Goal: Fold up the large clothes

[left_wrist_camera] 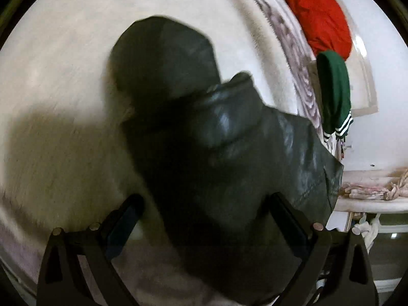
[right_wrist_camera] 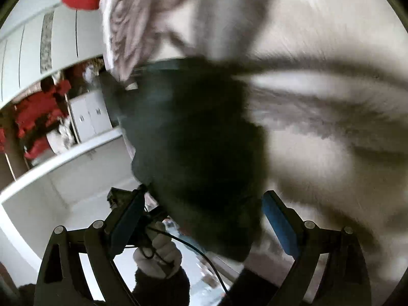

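Left wrist view: your left gripper (left_wrist_camera: 204, 219) and right gripper (right_wrist_camera: 204, 211) both hang spread around the dark jacket (left_wrist_camera: 204, 132) above the pale bedcover (left_wrist_camera: 63, 63); unpinched, its slick fabric may slide loose.

The jacket (left_wrist_camera: 216, 153) is glossy black; the bed cover (left_wrist_camera: 63, 63) beneath it is cream with a grey-mauve swirl border; beyond the jacket lie a red garment (left_wrist_camera: 318, 12) and a green garment (left_wrist_camera: 334, 89) with white-striped cuff.
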`<state>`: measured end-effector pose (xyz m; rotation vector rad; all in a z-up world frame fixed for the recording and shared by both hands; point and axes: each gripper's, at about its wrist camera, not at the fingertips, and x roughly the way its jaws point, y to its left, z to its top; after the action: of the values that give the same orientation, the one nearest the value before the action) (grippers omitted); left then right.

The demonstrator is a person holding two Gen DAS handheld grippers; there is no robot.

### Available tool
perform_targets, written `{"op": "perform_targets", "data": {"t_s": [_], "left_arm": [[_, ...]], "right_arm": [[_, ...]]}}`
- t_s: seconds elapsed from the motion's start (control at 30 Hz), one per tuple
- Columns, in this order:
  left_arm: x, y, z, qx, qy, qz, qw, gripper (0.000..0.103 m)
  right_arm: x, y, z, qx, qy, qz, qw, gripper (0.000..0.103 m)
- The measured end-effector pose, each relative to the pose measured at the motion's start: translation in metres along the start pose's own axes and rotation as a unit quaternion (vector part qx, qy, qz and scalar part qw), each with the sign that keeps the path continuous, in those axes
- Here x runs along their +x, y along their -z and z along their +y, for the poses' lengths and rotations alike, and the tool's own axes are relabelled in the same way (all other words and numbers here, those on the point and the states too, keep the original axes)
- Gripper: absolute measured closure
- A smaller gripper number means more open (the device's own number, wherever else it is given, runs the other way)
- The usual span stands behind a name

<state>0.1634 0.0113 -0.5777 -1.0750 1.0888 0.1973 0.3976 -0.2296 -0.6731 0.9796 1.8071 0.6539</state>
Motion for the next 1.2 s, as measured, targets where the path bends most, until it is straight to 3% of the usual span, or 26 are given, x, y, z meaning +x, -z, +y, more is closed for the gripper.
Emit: {"op": "perform_targets", "data": {"t_s": [0.07,0.17,0.33,0.47,0.5,0.57,0.63,0.67,0.8,0.93,1.2], "left_arm": [[0.002,-0.004,-0.005,0.014,0.001,-0.004,0.9999,0.002],[0.011,-0.015,-0.012,0.023,-0.004,-0.004,0.9997,0.002],[0.012,-0.023,-0.018,0.032,0.013,-0.018,0.9992,0.002],[0.020,-0.028,-0.030,0.050,0.007,-0.037,0.9980,0.003],[0.017,-0.028,-0.030,0.052,0.008,-0.045,0.9976,0.006],[0.013,-0.026,-0.033,0.057,-0.001,-0.059,0.9966,0.037],[0.004,-0.027,-0.031,0.050,-0.006,-0.073,0.9961,0.060],[0.002,-0.028,-0.029,0.043,-0.001,-0.074,0.9963,0.066],[-0.012,-0.027,-0.034,0.043,0.008,-0.079,0.9959,0.077],[-0.030,-0.022,-0.045,0.053,0.006,-0.083,0.9952,0.079],[-0.056,-0.027,-0.073,0.056,0.009,-0.087,0.9946,0.080]], "right_arm": [[0.013,-0.004,-0.009,0.006,-0.050,-0.009,0.999,0.007],[0.030,-0.008,-0.003,-0.001,-0.086,-0.014,0.996,0.007],[0.059,-0.018,0.015,-0.021,-0.065,0.005,0.998,0.006],[0.065,-0.021,0.016,-0.012,-0.069,0.013,0.997,0.007],[0.065,-0.019,0.017,-0.009,-0.068,0.009,0.998,0.007],[0.066,-0.017,0.020,-0.008,-0.062,0.002,0.998,0.009],[0.065,-0.014,0.021,0.001,-0.061,-0.010,0.998,0.017],[0.065,-0.013,0.022,0.004,-0.061,-0.015,0.998,0.020],[0.063,-0.004,0.031,0.000,-0.053,-0.023,0.998,0.033],[0.064,0.002,0.049,-0.013,-0.052,-0.020,0.998,0.043],[0.057,0.003,0.106,-0.060,-0.047,-0.007,0.997,0.048]]}}
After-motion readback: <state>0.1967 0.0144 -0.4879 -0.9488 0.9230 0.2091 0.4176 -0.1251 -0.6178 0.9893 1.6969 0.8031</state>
